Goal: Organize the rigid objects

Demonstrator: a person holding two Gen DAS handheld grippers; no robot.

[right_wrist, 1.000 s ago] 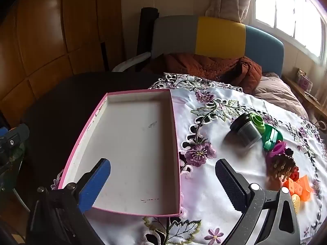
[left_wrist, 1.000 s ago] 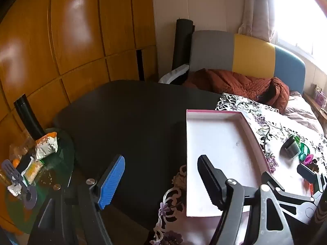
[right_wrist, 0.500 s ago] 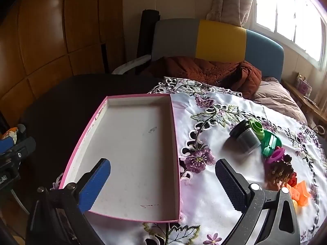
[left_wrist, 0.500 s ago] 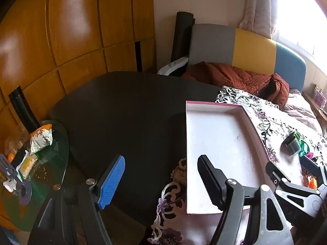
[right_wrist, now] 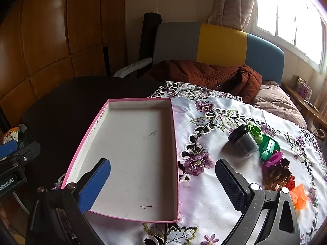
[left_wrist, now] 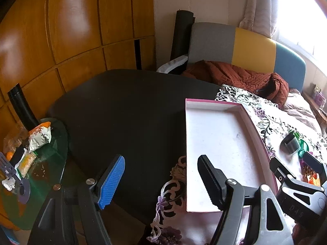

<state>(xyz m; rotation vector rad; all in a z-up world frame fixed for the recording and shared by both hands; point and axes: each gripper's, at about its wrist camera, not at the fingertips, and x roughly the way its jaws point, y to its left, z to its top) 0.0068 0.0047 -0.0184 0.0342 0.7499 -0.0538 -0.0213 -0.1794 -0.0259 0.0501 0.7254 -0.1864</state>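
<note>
Both grippers (jaws apart) hover by pink-rimmed tray point(right_wrist: 173, 143).

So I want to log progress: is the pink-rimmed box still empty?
Empty. The pink-rimmed box shows only its bare white floor with a few scuffs; the small objects all lie on the floral cloth to its right.

left hand-held gripper point(left_wrist: 160, 180): blue pad, black serrated pad | right hand-held gripper point(right_wrist: 163, 181): blue pads, silver screws
</note>
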